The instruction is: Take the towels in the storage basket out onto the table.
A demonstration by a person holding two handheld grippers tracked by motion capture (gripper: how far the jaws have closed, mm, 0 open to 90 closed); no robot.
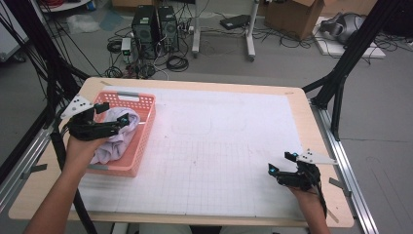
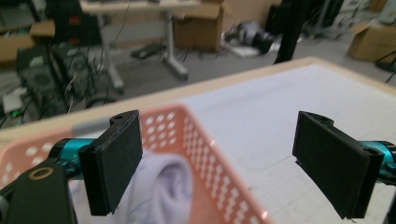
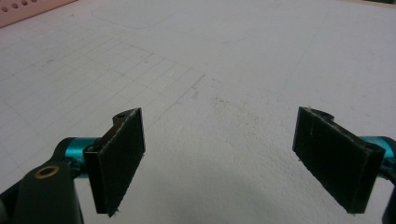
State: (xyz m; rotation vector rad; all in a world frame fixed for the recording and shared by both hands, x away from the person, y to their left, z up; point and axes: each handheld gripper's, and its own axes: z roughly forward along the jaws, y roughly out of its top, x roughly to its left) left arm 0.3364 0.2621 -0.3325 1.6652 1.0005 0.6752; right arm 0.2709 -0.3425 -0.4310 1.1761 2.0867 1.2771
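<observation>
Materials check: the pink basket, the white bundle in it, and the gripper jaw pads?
Pink basket: looks like moulded plastic, slightly glossy, with regular perforated walls. White bundle: soft fabric, matte, with rounded folds and creases; the weave is too blurred to tell. Pads on the right gripper: matte black with a fine grain, probably foam or rubber sheet; the left gripper has pads of the same look.

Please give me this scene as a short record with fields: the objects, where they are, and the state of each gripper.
surface: table covered by a white gridded mat
container: pink plastic basket at the table's left side
contents: white cloth, bunched inside the basket
left gripper: open, above the basket, jaws apart with nothing between them
right gripper: open, over bare mat at the table's right near corner
background: computer towers and cables on the floor
</observation>
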